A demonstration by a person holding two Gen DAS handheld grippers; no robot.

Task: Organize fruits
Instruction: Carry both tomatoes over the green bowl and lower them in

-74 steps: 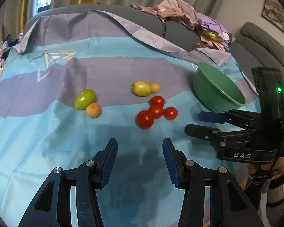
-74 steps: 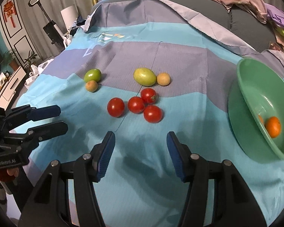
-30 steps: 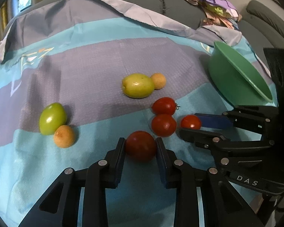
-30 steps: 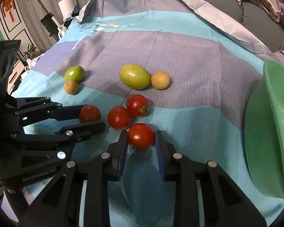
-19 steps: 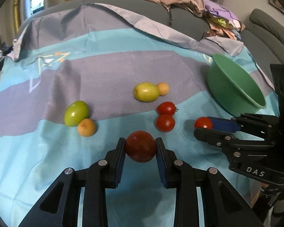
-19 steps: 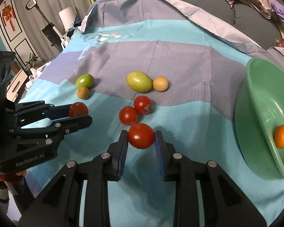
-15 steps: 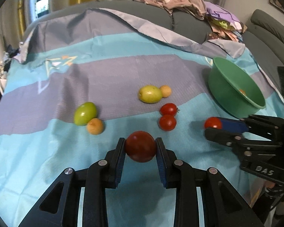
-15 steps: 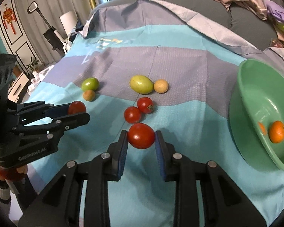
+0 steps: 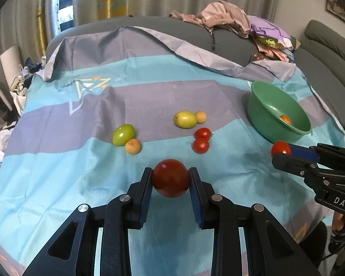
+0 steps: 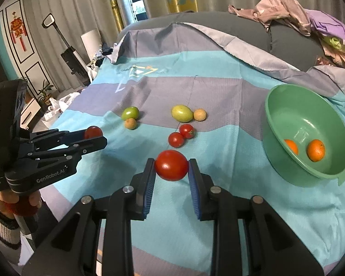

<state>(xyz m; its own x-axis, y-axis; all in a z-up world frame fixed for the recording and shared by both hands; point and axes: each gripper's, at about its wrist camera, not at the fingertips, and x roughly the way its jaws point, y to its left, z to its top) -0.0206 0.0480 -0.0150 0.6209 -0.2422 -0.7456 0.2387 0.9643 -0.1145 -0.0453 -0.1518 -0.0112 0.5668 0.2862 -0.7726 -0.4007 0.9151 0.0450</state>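
My left gripper [image 9: 170, 179] is shut on a red tomato [image 9: 170, 177], held above the cloth; it also shows in the right wrist view [image 10: 93, 133]. My right gripper [image 10: 171, 166] is shut on another red tomato [image 10: 171, 165], seen in the left wrist view [image 9: 280, 148] near the green bowl [image 9: 264, 105]. Two red tomatoes [image 9: 201, 139] lie together on the cloth. A yellow-green fruit [image 9: 185, 119] touches a small orange one [image 9: 201, 116]. A green fruit [image 9: 123, 134] touches another small orange one [image 9: 133, 146]. The bowl [image 10: 278, 142] holds two oranges [image 10: 315, 150].
The fruit lies on a blue and purple striped cloth [image 9: 57, 172] over a grey sofa. A pile of clothes [image 9: 241, 25] sits on the sofa back. A person's hand [image 10: 16, 202] holds the left gripper at the cloth's left edge.
Both grippers have lifted and drawn back from the fruit, each still holding its tomato. More of the cloth and the bowl's inside now show.
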